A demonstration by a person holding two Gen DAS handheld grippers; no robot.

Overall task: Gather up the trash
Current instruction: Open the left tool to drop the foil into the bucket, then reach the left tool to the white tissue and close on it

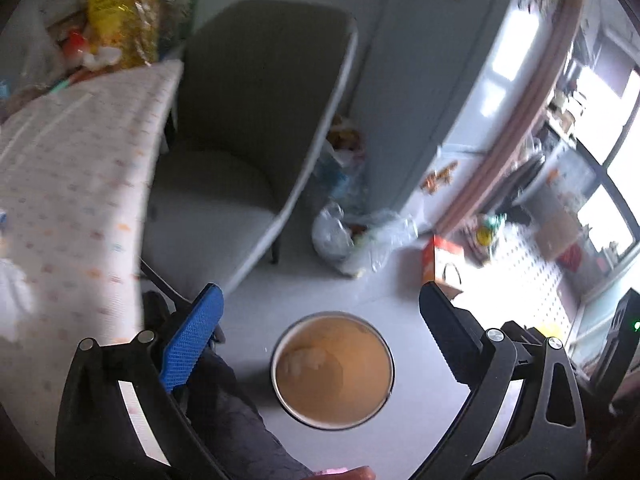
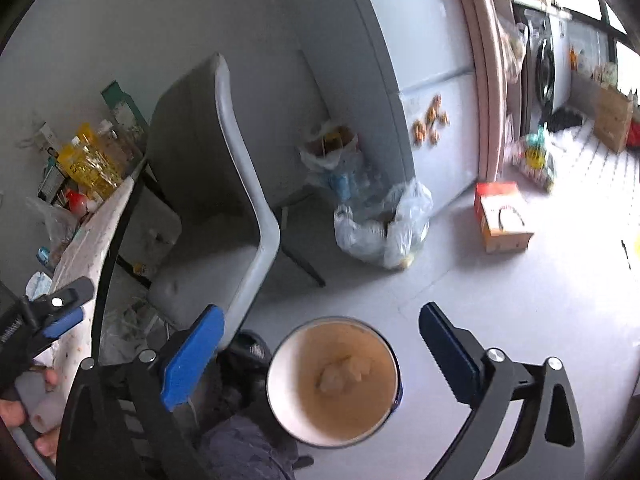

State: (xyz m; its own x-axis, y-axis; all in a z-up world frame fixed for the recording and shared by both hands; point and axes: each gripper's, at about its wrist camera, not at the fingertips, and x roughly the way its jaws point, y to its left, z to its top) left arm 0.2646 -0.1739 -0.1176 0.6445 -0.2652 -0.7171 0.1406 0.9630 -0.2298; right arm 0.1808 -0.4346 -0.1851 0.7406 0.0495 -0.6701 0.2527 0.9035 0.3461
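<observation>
A round bin point(image 1: 360, 396) with a tan inside stands on the grey floor, seen from above in both wrist views. A crumpled pale wad point(image 1: 306, 360) lies in it. My left gripper point(image 1: 320, 292) hangs above the bin with its jaws wide apart and nothing between them. In the right wrist view the same bin point(image 2: 280, 384) holds the wad point(image 2: 344, 374). My right gripper point(image 2: 320, 312) is also open and empty above it. Part of the left gripper point(image 2: 60, 308) shows at that view's left edge, held by a hand point(image 2: 16, 408).
A grey chair point(image 1: 256, 120) stands beside a table with a patterned cloth point(image 1: 72, 200), which carries bottles and packets at its far end. Clear plastic bags point(image 2: 384, 228) full of rubbish and an orange-and-white box point(image 2: 502, 216) sit on the floor near the fridge point(image 2: 432, 80). A dark-trousered leg point(image 1: 232, 420) is next to the bin.
</observation>
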